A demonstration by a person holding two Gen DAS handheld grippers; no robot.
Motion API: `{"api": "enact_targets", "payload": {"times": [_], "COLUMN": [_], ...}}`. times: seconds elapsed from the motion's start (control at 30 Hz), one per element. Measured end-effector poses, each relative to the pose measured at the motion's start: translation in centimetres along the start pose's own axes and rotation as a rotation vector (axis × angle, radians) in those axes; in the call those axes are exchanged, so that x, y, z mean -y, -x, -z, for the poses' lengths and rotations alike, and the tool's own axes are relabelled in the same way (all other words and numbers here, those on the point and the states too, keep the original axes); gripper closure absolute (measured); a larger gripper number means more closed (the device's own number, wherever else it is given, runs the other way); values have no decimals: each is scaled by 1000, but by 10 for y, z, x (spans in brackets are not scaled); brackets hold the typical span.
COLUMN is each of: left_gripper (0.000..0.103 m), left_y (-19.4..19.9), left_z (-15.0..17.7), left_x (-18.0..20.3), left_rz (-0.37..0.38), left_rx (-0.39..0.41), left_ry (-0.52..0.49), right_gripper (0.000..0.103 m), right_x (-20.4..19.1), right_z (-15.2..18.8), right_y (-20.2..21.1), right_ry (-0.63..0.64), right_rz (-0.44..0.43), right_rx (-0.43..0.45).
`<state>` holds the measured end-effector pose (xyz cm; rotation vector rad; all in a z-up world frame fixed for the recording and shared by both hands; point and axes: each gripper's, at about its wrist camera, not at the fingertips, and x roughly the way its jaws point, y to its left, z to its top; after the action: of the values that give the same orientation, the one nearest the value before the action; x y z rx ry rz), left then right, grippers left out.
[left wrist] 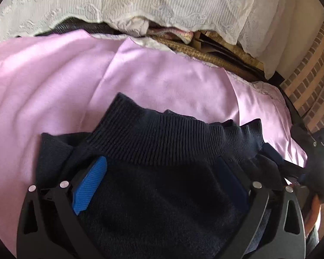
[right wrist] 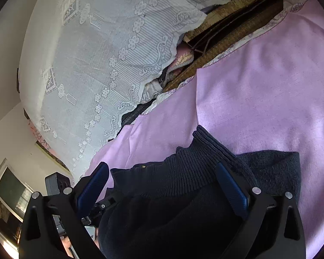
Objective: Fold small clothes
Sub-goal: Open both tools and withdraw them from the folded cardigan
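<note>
Hard to read: one dark navy sweater (left wrist: 162, 183), bunched so thickly between both sets of tongs that its shape, sleeves and lower half stay hidden; cut off at 6 o'clock in both wrist views. Only one ribbed band (left wrist: 172, 138) clearly made out, arching from 9 to 3 o'clock across the left view.

Left tongs (left wrist: 162, 172) spread wide, with cloth heaped in the gap; one bright blue pad (left wrist: 89, 185) at 8 o'clock shows in full, the other pad at 4 o'clock mostly sunk in shadow. Cannot tell whether any fabric is actually pinched.

Right tongs (right wrist: 162, 185) likewise spread wide, two dark blue pads (right wrist: 232, 188) showing, the sweater (right wrist: 172, 215) piled between them and spilling out toward 3 o'clock. Grip on the cloth not visible.

Sweater resting on one pink sheet (left wrist: 54, 75) covering the bed. Beyond, toward 12 o'clock, one white lace cover (left wrist: 140, 0) draped over a heap; underneath, only slivers of woven mat and striped cloth peeking out, too hidden to name. Brick wall (left wrist: 313, 75) at 3 o'clock in the left view, cut by the lens edge.
</note>
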<state>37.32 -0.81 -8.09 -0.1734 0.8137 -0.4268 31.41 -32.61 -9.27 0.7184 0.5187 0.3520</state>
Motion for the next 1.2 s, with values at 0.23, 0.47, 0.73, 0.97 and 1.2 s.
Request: {"api": "enact_targets", "payload": {"times": [0.23,0.47,0.73,0.97,1.2], "left_gripper": [5,4,5,4,5], "left_y": [44,28,83,54,86], "left_z": [23,44,66,79,85], "left_x": [0,31,18,30,29], "left_rz": [137,-80,1,-96,30], "left_rx": [64,-43,103,-49,39], "left_ry": [-7,-170,-80,-152,-76], "right_gripper": [4,4,4,3,3], "right_x": [-33,-53,-70,-61,-65], "right_z": [22,51,67,89,91], "right_y": [29,10,62,43,71], "right_ry": [114,195,203,147,60], "right_rz": [-58,-16,-26,-24,-194], "right_rx": [17,-205,-63,-261,-187]}}
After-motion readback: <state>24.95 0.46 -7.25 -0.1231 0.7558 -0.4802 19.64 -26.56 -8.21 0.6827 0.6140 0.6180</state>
